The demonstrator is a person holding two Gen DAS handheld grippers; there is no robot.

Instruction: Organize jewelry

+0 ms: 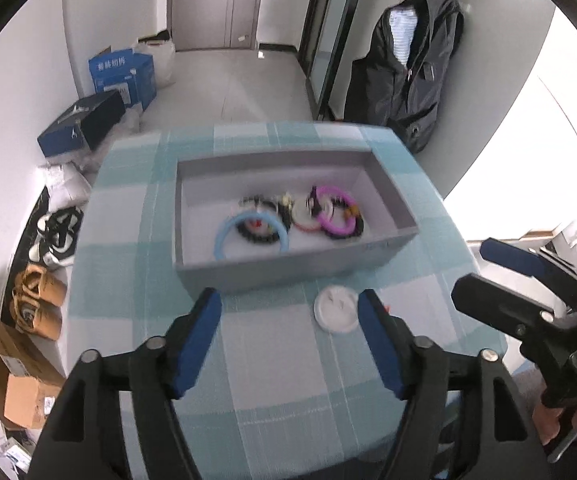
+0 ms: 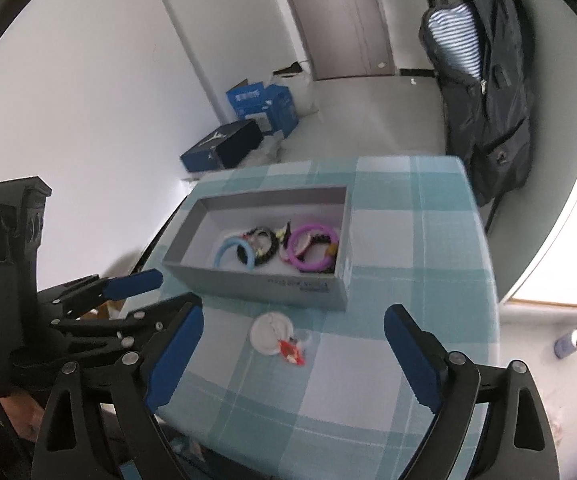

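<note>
We see a grey rectangular cardboard box [image 2: 256, 286] on the teal-checked cloth-covered tabletop [image 2: 408, 240]. In it lie a light-blue plastic bangle [image 2: 234, 254], left, and a purple plastic bangle [image 2: 313, 249], right, with dark beaded bracelets [image 2: 266, 246] between them. Before the box lies a white round disc [image 2: 270, 332].

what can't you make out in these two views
- Dark beaded pieces in the grey box: left wrist view, motion blur; their number is unclear.
- Red bit beside the white disc: right wrist view, too small to identify; in the left view a hand-held gripper finger hides most of it.
- Print on the box front: right wrist view, too small to read.
</note>
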